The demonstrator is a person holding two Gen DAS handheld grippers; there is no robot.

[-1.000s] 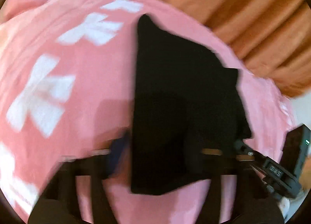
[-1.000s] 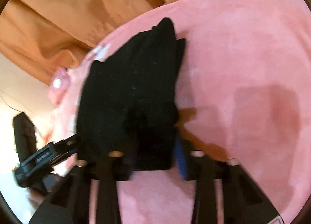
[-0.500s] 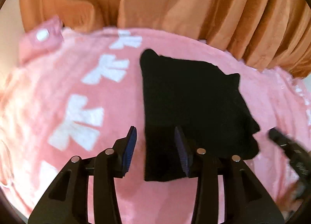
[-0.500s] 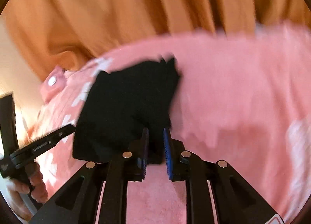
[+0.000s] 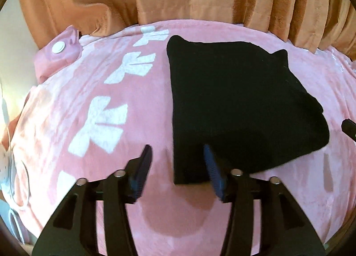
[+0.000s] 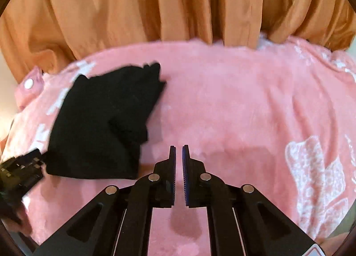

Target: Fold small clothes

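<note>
A black garment (image 5: 235, 100) lies folded flat on the pink blanket (image 5: 133, 67); it also shows at the left in the right wrist view (image 6: 102, 122). My left gripper (image 5: 178, 151) is open and empty, raised over the garment's near left corner. My right gripper (image 6: 179, 151) is nearly shut with nothing between its pads, above bare blanket (image 6: 233, 111) to the right of the garment. The left gripper's body (image 6: 20, 171) shows at the left edge of the right wrist view.
The pink blanket carries white bow prints (image 5: 100, 127) on the left and a white print (image 6: 318, 178) on the right. Orange curtains (image 6: 178, 4) hang behind the far edge. A pink pouch with a white button (image 5: 59, 52) lies at the far left.
Both grippers have let go of the garment and pulled back and up. The left gripper opened; the right one closed empty and moved right. The garment now lies flat.
</note>
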